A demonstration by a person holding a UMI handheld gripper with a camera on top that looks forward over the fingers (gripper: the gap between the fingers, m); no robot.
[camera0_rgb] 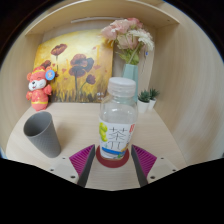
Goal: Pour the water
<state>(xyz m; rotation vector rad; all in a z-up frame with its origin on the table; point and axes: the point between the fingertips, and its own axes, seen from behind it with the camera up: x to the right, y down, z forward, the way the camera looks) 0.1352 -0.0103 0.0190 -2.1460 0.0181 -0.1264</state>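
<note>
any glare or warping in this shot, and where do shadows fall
Gripper view: strong fisheye bends the table edge into a curve; soft even light, no harsh glare; the grey cup casts a faint shadow; the bottle stands between the gripper fingers, sharp.

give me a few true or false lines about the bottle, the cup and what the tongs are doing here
1. The bottle stands upright between the fingers of the tongs. True.
2. The bottle has no cap on it. False: a white cap is still on top.
3. The grey cup lies on its side. False: it stands with its open mouth up, on the table, left of the bottle.
4. A red plush toy stands beyond the cup, in front of a flower painting. True.
5. Pink flowers in a vase stand behind the bottle. True.
6. The cup is full of water. False: no water shows in it.
</note>
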